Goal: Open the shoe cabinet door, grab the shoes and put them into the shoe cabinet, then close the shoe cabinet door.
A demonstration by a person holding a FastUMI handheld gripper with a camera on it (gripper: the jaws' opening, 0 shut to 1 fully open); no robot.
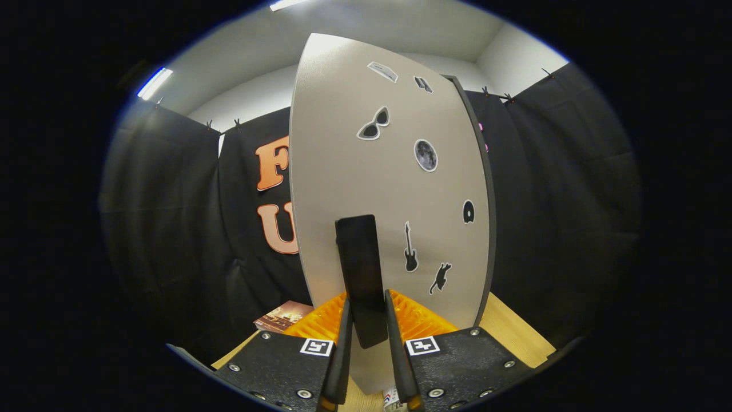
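The gripper [366, 312] has its two fingers [345, 337] drawn in close on either side of a dark, flat, upright handle [360, 269], and both appear to press against its lower part, so the tool is clamped on the handle. The handle rises from between the fingers and stands out from the face of the shoe cabinet door [389, 189], a pale grey panel that looms directly ahead of the fingers and stretches well above them. Small stickers dot the door beyond the handle: a guitar [410, 247] just to its right, a cat shape [440, 277] lower and further right, a small round disc [468, 212], a moon [425, 155] higher up, a pair of sunglasses [373, 124] above the handle, and two smaller ones near the top that are too small to make out. A dark edge strip [483, 189] runs down the door's right side. Beneath the door and the gripper lies a light wooden surface [514, 329]. To the left of the fingers, low down beside the door, sits a small printed card or booklet [283, 316]. Black cloth [171, 217] hangs as the booth's wall on both sides of the door, with a white ceiling and strip lights [154, 83] above. The shoes cannot be made out from here.
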